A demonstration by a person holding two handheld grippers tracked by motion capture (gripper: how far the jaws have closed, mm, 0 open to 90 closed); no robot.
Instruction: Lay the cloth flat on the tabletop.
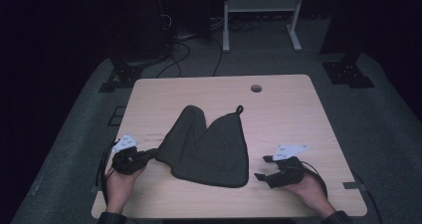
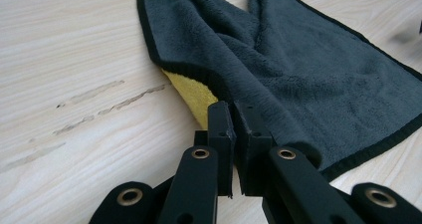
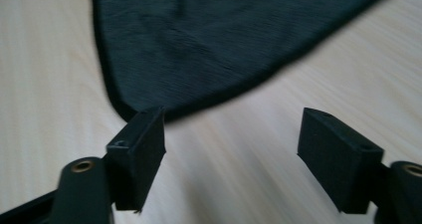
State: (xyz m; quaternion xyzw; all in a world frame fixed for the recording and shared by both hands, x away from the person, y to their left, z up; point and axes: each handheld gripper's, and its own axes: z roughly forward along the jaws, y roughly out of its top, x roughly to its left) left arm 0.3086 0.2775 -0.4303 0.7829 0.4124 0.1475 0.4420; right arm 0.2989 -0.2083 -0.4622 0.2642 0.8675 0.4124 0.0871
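A dark grey towel (image 1: 209, 144) lies crumpled in the middle of the light wooden table (image 1: 288, 114), its hanging loop (image 1: 239, 108) pointing to the far side. My left gripper (image 1: 153, 154) is shut on the towel's left corner. In the left gripper view the jaws (image 2: 234, 109) pinch the black-hemmed edge of the towel (image 2: 298, 69), and a yellow underside (image 2: 194, 94) peeks out beside them. My right gripper (image 1: 263, 168) hovers open to the right of the towel's near corner. Its jaws (image 3: 234, 134) hold nothing, and the towel (image 3: 224, 40) lies just beyond them.
A round cable hole (image 1: 256, 88) sits near the table's far edge. Beyond the table, on the grey floor, stand a white frame (image 1: 261, 15), loose cables (image 1: 179, 50) and black stand bases (image 1: 348, 72). Bare tabletop lies right of the towel and behind it.
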